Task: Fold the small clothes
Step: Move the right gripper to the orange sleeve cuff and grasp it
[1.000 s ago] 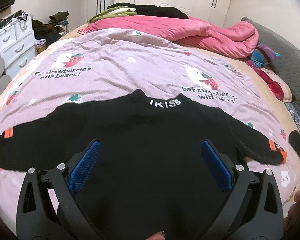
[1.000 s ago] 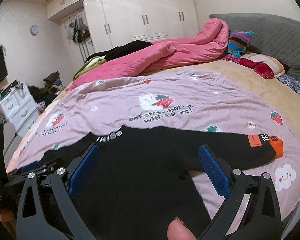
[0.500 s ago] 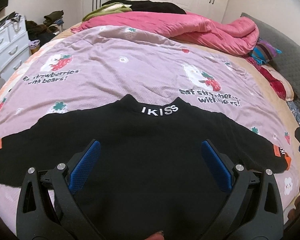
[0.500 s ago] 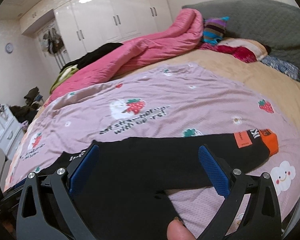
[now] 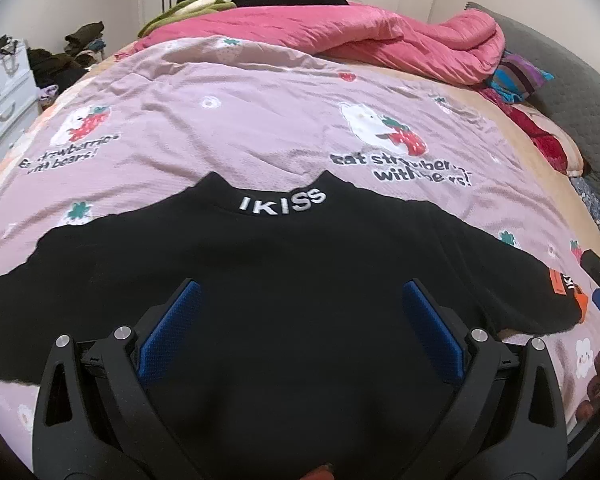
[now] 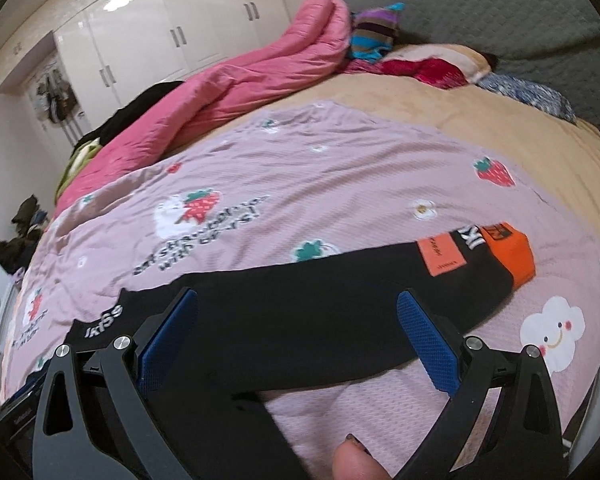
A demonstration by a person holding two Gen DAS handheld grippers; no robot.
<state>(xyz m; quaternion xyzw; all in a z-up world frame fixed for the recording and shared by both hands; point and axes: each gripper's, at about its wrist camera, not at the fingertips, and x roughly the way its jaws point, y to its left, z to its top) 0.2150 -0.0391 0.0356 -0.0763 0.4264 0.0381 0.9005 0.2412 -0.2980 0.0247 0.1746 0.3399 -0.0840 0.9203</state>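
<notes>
On bed point(image 5: 260, 128) | black sweater point(image 5: 300, 280) flat, sleeves out sideways | right sleeve point(image 6: 380, 280) crosses right tongs point(image 6: 298, 334) | left tongs point(image 5: 302, 326) over chest | both wide, empty

Black sweater point(image 5: 300, 280) with white collar lettering and orange cuffs point(image 6: 514, 258). Lilac sheet point(image 5: 260, 120) (strawberry-and-bear print); pink quilt point(image 5: 380, 36).
</notes>
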